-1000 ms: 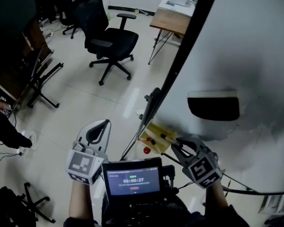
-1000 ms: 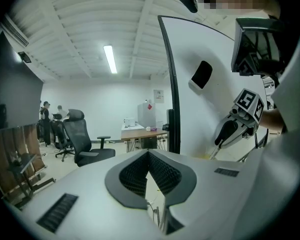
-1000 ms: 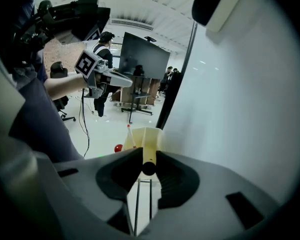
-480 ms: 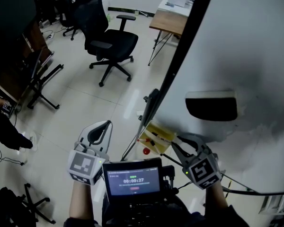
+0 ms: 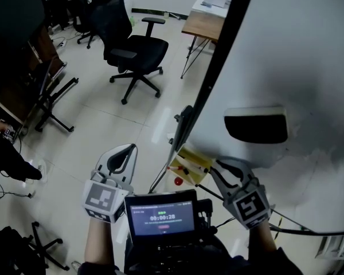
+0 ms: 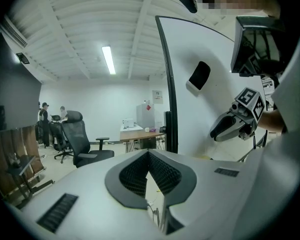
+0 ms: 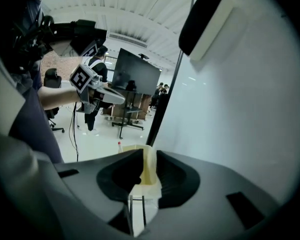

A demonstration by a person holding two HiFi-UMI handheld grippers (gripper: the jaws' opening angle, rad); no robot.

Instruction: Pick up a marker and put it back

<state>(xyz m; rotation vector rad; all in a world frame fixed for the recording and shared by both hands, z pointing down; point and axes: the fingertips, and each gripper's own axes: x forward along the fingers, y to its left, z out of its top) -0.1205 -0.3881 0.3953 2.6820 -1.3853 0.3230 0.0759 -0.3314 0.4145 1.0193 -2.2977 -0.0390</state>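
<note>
Whiteboard (image 5: 298, 56) tray (image 5: 198, 159) holds marker (image 5: 176, 170); right claw (image 5: 213, 169), lately closing, straddles its end.

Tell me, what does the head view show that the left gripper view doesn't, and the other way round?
Only the head view: the timer screen with its lit readout, and the left gripper seen from above. Only the left gripper view: its jaws close up, together with nothing between them, and a ceiling light. Both: the whiteboard, its eraser, the black office chair and the wooden desk.
</note>
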